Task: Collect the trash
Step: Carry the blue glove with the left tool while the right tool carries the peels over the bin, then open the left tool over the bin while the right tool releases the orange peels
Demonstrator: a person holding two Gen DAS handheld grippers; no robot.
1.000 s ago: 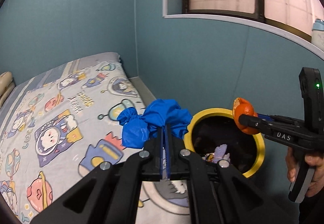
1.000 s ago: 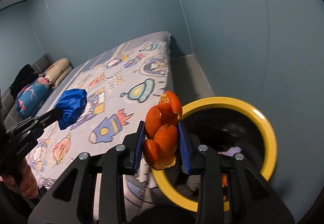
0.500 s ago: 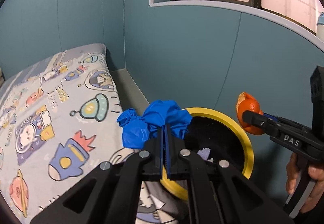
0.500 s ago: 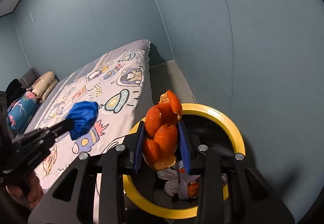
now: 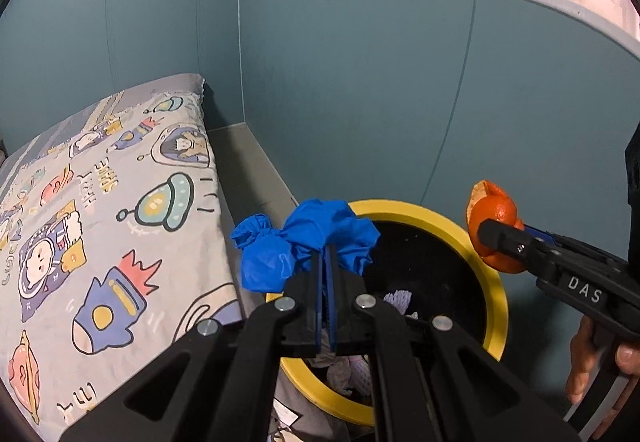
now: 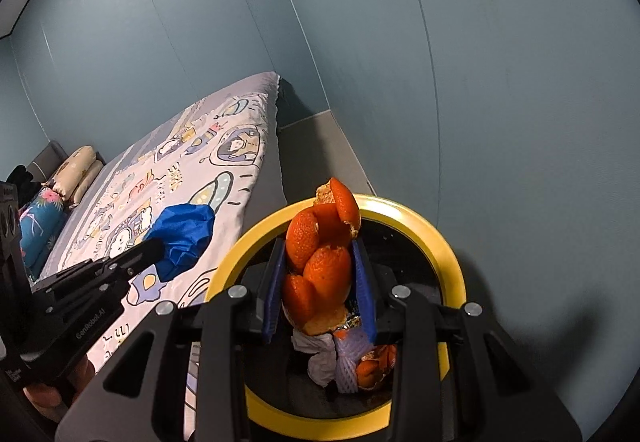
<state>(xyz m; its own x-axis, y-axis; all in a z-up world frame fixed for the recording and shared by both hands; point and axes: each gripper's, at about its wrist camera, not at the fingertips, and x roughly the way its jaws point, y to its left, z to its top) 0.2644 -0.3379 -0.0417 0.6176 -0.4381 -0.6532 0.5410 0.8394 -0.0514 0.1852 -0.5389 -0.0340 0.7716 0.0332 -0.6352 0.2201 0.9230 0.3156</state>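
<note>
Over the yellow-rimmed bin (image 6: 450, 254), the right gripper (image 6: 320, 282) had its jaws part-open, clamping light, brittle orange peel (image 6: 320, 262); the left gripper (image 5: 326, 270), jaws fully closed, pinched a soft, crumpled blue glove (image 5: 304, 242) by one fold.

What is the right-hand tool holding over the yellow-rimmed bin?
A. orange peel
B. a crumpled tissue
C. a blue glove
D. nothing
A: the right gripper has its blue fingers clamped on orange peel above the bin; the blue glove is in the left gripper.
</note>
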